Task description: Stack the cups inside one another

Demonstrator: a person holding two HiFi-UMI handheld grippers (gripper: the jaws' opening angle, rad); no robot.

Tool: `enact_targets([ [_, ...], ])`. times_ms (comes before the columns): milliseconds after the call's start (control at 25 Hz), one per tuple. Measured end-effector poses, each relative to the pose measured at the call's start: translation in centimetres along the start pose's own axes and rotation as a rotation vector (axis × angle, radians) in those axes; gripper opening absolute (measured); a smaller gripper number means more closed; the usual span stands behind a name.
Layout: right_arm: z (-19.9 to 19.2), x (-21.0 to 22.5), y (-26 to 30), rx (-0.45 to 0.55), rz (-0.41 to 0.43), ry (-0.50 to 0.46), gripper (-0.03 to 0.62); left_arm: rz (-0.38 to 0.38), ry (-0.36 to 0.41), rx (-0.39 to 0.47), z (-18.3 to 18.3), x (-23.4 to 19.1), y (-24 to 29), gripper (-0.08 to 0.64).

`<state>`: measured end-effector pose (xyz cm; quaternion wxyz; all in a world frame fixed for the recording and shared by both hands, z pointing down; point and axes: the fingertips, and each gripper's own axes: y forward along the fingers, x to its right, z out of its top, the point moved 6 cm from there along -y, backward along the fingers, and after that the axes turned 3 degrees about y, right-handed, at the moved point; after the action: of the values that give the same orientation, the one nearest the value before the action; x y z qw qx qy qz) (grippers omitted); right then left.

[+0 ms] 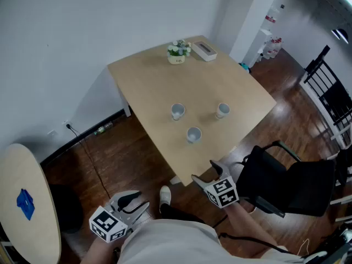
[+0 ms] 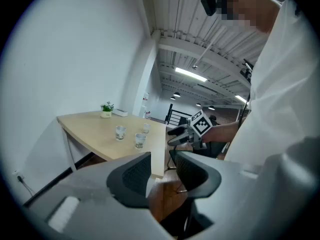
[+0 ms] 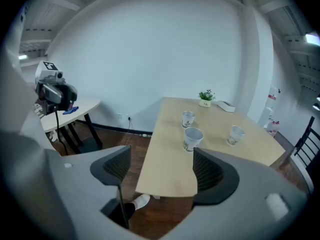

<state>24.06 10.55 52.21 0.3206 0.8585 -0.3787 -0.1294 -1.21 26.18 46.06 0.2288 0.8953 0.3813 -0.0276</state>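
Three small white paper cups stand apart and upright on the light wooden table: one at the left, one at the right, one nearest me. Both grippers hang off the table's near edge, over the floor. My left gripper is open and empty; in the left gripper view its jaws frame the floor, with the cups far ahead. My right gripper is also open and empty; in the right gripper view the nearest cup lies beyond its jaws.
A small potted plant and a white tissue box sit at the table's far end. A black chair stands to my right. A round table carrying a blue object is at my left.
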Motion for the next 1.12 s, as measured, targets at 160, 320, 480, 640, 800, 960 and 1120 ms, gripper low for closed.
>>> enact_targets([
  [160,3.1,6.2,6.7,-0.02,-0.037,-0.011,0.393,0.009,0.004,0.031,3.8,-5.6,3.6,0.153],
  [320,4.3,10.0,12.6,-0.057,-0.08,-0.015,0.399,0.003,0.006,0.03,6.2,-9.7,6.0,0.153],
  [480,4.3,11.5,16.7,-0.13,-0.086,0.017,0.402,-0.053,0.004,0.01,7.7,-12.4,7.7,0.153],
  [640,4.8,12.2,18.7,-0.183,-0.111,0.066,0.383,-0.115,0.007,-0.025,9.0,-16.4,9.0,0.153],
  [800,7.3,12.1,17.7,-0.183,-0.14,0.107,0.37,-0.184,0.041,-0.054,10.3,-20.6,9.6,0.153],
  [960,13.1,12.4,16.7,-0.098,-0.173,0.113,0.368,-0.241,0.063,-0.044,12.0,-24.8,10.0,0.153],
  [1120,18.1,12.7,17.1,-0.042,-0.198,0.11,0.367,-0.292,0.078,-0.025,13.2,-27.6,10.2,0.153],
])
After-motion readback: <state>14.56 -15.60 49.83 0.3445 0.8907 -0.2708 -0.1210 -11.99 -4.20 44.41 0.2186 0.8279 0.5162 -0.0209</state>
